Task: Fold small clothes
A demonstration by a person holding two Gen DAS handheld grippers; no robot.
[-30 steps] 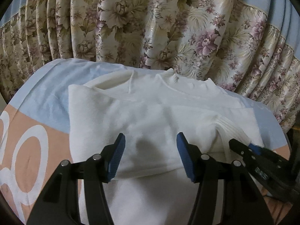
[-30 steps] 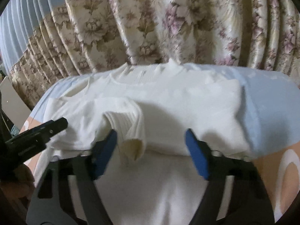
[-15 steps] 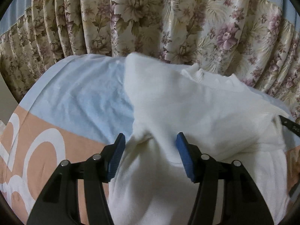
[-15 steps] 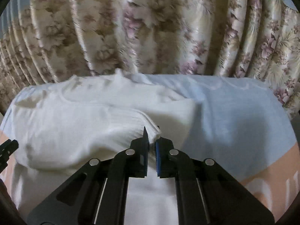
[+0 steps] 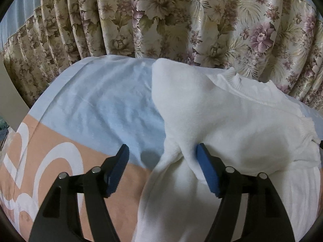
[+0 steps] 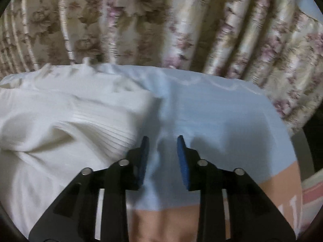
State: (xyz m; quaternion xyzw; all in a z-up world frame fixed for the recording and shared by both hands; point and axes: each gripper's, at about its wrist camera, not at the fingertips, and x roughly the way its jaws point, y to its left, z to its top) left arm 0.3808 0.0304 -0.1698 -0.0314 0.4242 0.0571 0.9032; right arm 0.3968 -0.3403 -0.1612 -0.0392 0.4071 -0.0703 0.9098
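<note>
Left wrist view: the white sweater point(image 5: 232, 125) lies folded on the blue and peach sheet point(image 5: 97, 109), its lower part cut off by the frame. The left gripper point(image 5: 162, 169) is opening wide; a bunched fold sits between its jaws against the right pad (grip unclear).

Right wrist view, blurred: the right gripper point(image 6: 162, 155) is opening, empty, over bare sheet point(image 6: 222, 121) just beside the sweater point(image 6: 60, 125).

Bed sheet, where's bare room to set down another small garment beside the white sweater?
Two free patches on the bed sheet: the light blue and peach stretch between the white sweater and the floral curtain in the left wrist view, and the blue stretch past the sweater's ribbed edge in the right wrist view. The sweater crowds the rest.
</note>
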